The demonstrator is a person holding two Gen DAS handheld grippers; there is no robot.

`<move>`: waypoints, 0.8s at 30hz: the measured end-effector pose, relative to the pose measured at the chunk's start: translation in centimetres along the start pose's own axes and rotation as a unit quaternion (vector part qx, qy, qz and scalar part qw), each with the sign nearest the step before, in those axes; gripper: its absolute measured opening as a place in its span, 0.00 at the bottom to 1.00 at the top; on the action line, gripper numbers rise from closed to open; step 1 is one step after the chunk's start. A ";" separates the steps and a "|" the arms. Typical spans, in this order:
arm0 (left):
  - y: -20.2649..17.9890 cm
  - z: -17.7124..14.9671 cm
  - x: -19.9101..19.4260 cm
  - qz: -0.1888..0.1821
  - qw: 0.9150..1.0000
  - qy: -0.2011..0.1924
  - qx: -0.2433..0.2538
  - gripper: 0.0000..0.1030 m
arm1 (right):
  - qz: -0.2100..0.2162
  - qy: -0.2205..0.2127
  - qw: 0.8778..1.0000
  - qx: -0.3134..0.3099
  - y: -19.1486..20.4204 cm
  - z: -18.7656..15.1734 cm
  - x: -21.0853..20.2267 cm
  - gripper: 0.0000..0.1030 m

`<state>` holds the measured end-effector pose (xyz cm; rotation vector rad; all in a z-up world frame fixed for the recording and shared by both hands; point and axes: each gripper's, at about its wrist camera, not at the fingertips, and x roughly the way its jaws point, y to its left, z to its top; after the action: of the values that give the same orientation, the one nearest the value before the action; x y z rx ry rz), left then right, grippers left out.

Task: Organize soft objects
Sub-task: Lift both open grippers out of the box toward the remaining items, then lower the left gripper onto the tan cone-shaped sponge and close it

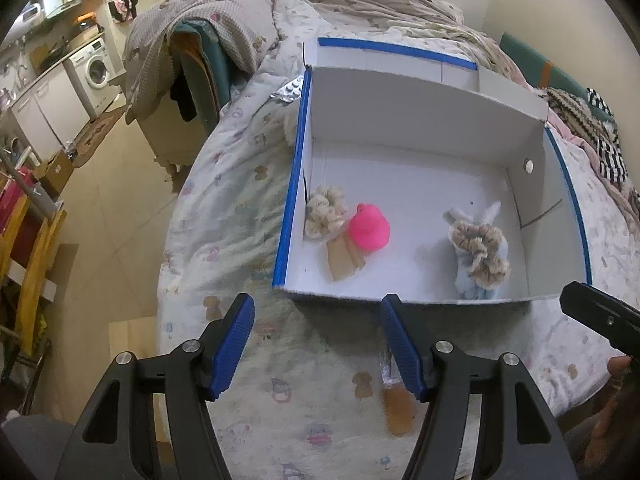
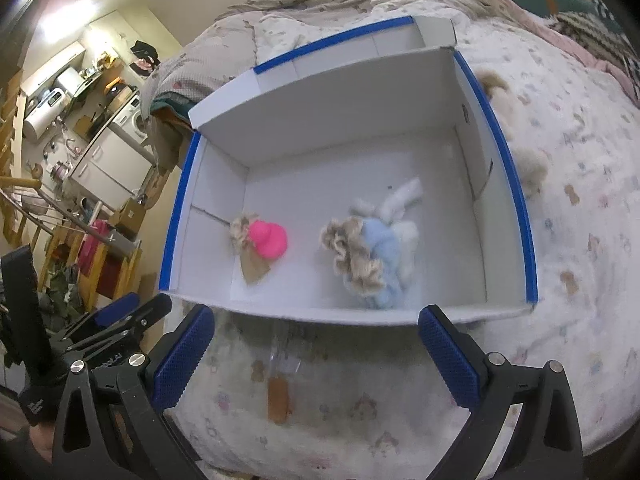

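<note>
Left wrist view: a bed [image 1: 224, 208] with a pale printed quilt carries a white box [image 1: 420, 128] with blue-taped rims, its lid flap standing up at the far side. Beyond the bed's left edge lie a tiled floor, white cabinets and a washer [image 1: 94, 68]; a blister pack [image 1: 289, 91] rests on the quilt just beside the box's far left corner. Inside the box, a cream scrunchie [image 1: 325, 216] sits against the left wall, touching a pink toy [image 1: 370, 227] that lies over brown card tags. Well apart, toward the right wall, a beige scrunchie [image 1: 482, 254] lies on a blue plush [image 1: 474, 286]. On the quilt in front of the box lies a brown tag [image 1: 398, 406] in clear wrap, just beside the right finger of the left gripper [image 1: 317, 346]. That gripper hovers over the quilt short of the box's near wall, jaws spread wide and empty. Right wrist view: the right gripper [image 2: 314, 362] is likewise poised before the near wall, jaws wide, nothing between them, the tag below the gap. Two tan fluffy pieces [image 2: 530, 166] lie on the quilt outside the box's right wall.
</note>
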<state>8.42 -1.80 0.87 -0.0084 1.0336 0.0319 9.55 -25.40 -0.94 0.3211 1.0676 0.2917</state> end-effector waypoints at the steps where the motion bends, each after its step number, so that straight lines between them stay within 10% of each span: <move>1: 0.0 -0.3 0.1 0.000 1.000 0.001 0.000 0.61 | -0.001 0.002 1.000 0.000 0.0 -0.3 0.0 1.00; 24: 0.1 -4.1 5.5 -0.050 0.994 0.094 -0.029 0.61 | -0.058 0.039 0.994 0.087 -3.8 -2.9 3.9 1.00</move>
<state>7.71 -1.66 -5.99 -0.1172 1.2186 -0.0314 9.04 -27.04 -6.87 0.4055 1.1876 0.1080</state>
